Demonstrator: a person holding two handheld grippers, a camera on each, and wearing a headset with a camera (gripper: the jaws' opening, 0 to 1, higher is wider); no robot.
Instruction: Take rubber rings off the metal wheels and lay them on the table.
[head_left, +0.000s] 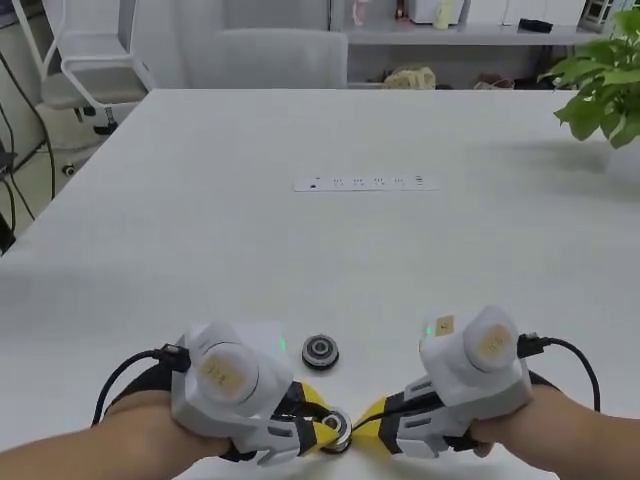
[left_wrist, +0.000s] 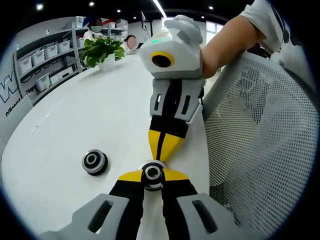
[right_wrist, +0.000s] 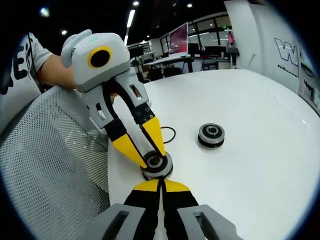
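Wheel (right_wrist: 156, 163) lies flat (bore up) in left gripper (left_wrist: 152, 176).

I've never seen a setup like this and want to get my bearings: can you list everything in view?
loose wheel: one, silver and black, on the table.
held wheel: one, silver and black, near the table's edge.
thin black loop: one, perhaps a rubber ring, on the table by the held wheel.
table: one, white.
power strip: one, white, mid-table.
plant: one, green, far right.
mesh chair: one, white, beside the table.
left tool: one, yellow-tipped, clamped around the held wheel.
right tool: one, yellow-tipped, shut, tips at that wheel's rim.
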